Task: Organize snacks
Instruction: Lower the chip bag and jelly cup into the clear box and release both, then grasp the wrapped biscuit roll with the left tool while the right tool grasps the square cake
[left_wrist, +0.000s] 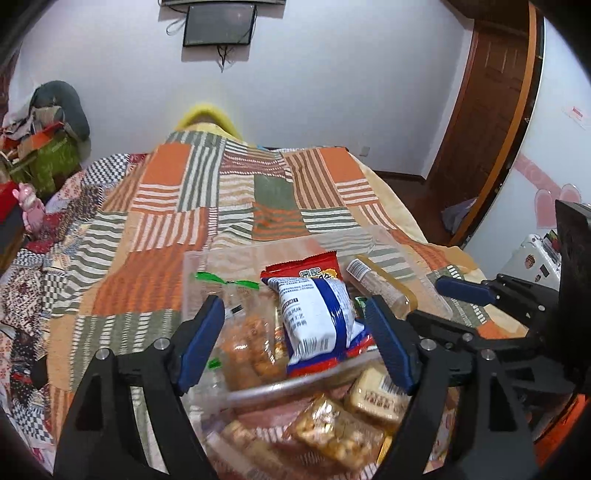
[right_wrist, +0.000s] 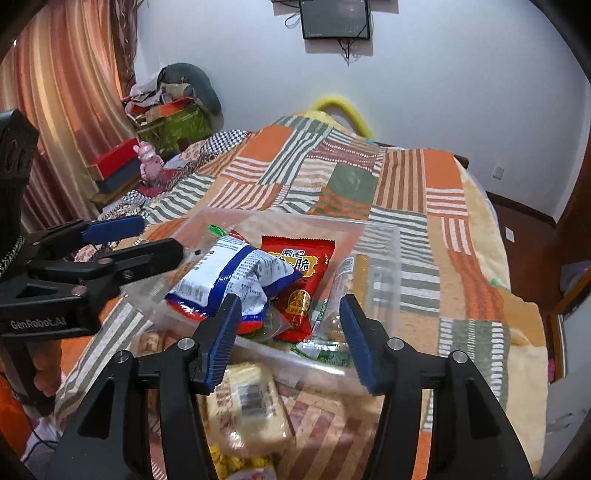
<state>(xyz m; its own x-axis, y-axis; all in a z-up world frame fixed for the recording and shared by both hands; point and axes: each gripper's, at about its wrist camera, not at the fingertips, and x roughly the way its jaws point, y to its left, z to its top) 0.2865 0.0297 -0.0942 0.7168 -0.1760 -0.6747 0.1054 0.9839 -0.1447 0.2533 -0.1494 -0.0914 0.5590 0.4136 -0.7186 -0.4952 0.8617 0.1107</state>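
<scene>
While both grippers hang with jaws apart and nothing clamped over the clear plastic bin (left_wrist: 280, 386) on the patchwork bedspread (left_wrist: 173, 206), each view catches something the other misses. The left gripper (left_wrist: 295, 328) looks down on a blue-and-white packet (left_wrist: 317, 317), a red packet (left_wrist: 301, 266) behind it and a clear bag of brown snacks (left_wrist: 251, 343) inside. The right gripper (right_wrist: 290, 334) alone shows an orange curtain (right_wrist: 66, 92) and green wrappers (right_wrist: 325, 350) in the bin's near corner.

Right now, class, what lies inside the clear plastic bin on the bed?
In the clear plastic bin: a blue-and-white snack packet lying on a red snack packet, a clear-wrapped biscuit pack, a tan bar and green wrappers. Anything beneath them is covered.
</scene>
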